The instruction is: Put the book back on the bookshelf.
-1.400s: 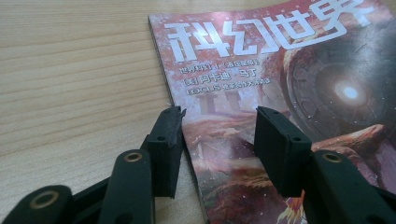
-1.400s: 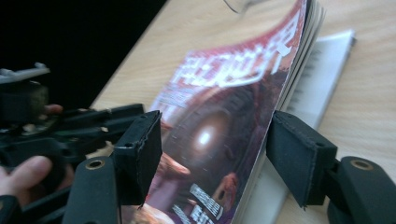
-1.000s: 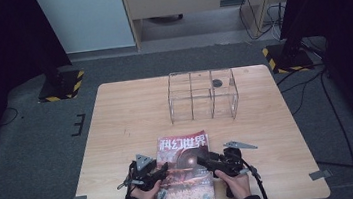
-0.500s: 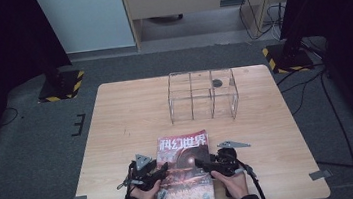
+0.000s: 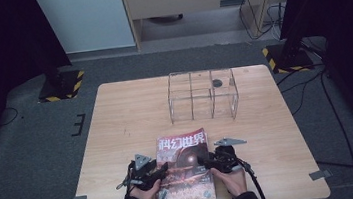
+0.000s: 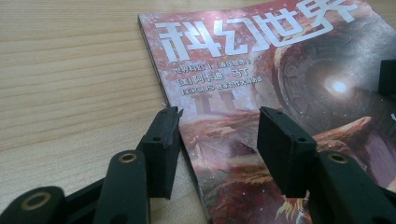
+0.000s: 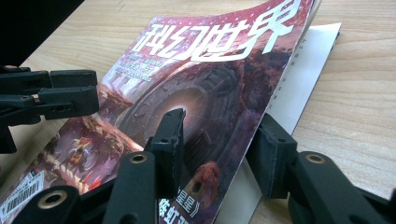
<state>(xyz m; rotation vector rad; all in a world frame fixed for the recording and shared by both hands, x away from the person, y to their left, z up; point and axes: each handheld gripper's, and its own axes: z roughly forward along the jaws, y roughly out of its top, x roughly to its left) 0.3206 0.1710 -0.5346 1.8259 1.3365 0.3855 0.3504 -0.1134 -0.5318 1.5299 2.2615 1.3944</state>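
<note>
A magazine (image 5: 185,171) with a red cover and white title lies flat near the table's front edge. My left gripper (image 5: 162,170) is open at its spine side. In the left gripper view (image 6: 217,135) one jaw rests on the wood and the other over the cover (image 6: 261,70). My right gripper (image 5: 202,161) is at the magazine's right edge. Its jaws have just been closing and stand apart (image 7: 219,135), one above the raised cover (image 7: 196,93) and one beneath it. A white inner page (image 7: 303,70) shows under the cover. The left gripper (image 7: 93,89) also appears at the far left of the right gripper view.
A clear acrylic box (image 5: 203,95) with several compartments stands at the back middle of the wooden table (image 5: 126,120). A small dark round thing (image 5: 217,82) lies in its right rear compartment. Dark floor surrounds the table.
My right gripper has edged slightly left onto the magazine's right edge. The left gripper and the magazine have stayed where they were.
</note>
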